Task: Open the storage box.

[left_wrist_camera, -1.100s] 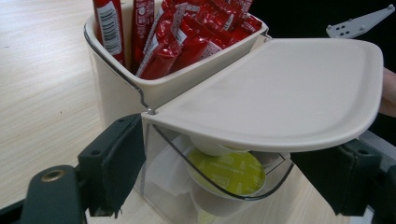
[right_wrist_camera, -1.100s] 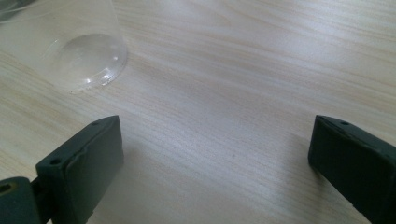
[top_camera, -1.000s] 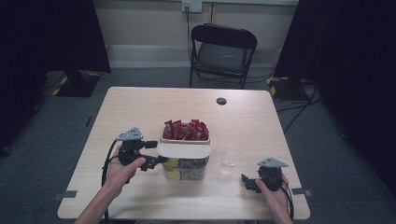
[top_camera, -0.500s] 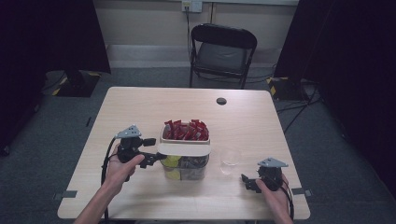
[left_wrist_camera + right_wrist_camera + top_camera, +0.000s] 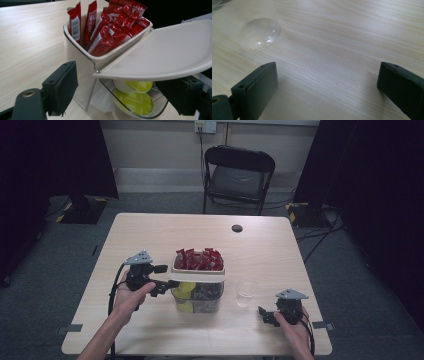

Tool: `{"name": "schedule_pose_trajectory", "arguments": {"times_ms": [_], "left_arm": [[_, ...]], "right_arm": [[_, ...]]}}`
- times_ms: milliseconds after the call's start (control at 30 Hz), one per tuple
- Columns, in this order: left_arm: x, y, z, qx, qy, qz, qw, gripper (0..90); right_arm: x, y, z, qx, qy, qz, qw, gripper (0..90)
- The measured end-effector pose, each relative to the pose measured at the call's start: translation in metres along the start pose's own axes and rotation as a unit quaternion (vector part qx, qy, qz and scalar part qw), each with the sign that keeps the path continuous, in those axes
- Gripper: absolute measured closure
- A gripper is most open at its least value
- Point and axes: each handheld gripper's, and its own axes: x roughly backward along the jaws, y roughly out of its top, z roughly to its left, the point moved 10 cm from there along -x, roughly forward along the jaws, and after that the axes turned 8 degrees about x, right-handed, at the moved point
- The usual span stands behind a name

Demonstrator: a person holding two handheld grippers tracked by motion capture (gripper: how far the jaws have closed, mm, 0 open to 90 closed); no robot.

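A clear plastic container (image 5: 197, 287) with a cream-coloured upper part is placed near the middle of the wooden table (image 5: 150, 235). Its rear compartment is filled with red sachets (image 5: 198, 259), which stand upright and a little tilted. The cream lid (image 5: 172, 52) of the front compartment is seen raised and tilted in the left gripper view, hinged at the edge of the sachet compartment. Under the lid, round capsules with yellow-green tops (image 5: 132, 93) are seen through the transparent wall.

The left gripper (image 5: 161, 276) is held by the person's left hand (image 5: 127, 295) just beside the left side of the container. Its jaws are spread wide, one on each side of the container's near corner, and nothing is clamped between them. Whether one jaw touches the wall or the lid cannot be told with certainty, because the contact place is hidden under the lid.

The right gripper (image 5: 267, 312) is held by the right hand (image 5: 292, 327) low at the right front part of the table, well apart from the container. In the right gripper view its jaws are also spread apart, with only bare wood between them. A small transparent cup (image 5: 246, 291) stands upright on the table between the container and the right gripper, near to both and touching neither.

A small dark round object (image 5: 237, 228) lies on the far part of the table. A black chair (image 5: 239, 175) is placed behind the table.
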Motion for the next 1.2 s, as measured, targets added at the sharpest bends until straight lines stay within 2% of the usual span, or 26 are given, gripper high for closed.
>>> {"name": "schedule_pose_trajectory", "arguments": {"times_ms": [100, 400, 500, 767, 1000, 1200], "left_arm": [[-0.001, 0.0, 0.001, 0.001, -0.001, 0.001, 1.0, 18.0], [-0.003, 0.006, -0.003, -0.014, -0.001, 0.012, 0.9998, 17.9], [-0.004, 0.009, -0.003, -0.012, -0.001, 0.006, 0.9999, 17.8], [-0.007, 0.012, 0.005, 0.013, -0.002, 0.001, 0.9999, 17.7], [-0.008, 0.021, 0.008, 0.016, -0.006, -0.003, 0.9999, 17.7], [-0.01, 0.022, 0.01, 0.018, -0.008, -0.003, 0.9998, 17.4]], "right_arm": [[0.0, 0.0, 0.0, 0.0, 0.0, 0.0, 1.0, 2.7], [0.0, 0.0, 0.0, 0.0, 0.0, 0.0, 1.0, 2.7], [0.0, 0.0, 0.0, 0.0, 0.0, 0.0, 1.0, 2.7], [0.0, 0.0, 0.0, 0.0, 0.0, 0.0, 1.0, 2.7], [0.0, 0.0, 0.0, 0.0, 0.0, 0.0, 1.0, 2.7], [0.0, 0.0, 0.0, 0.0, 0.0, 0.0, 1.0, 2.7]]}}
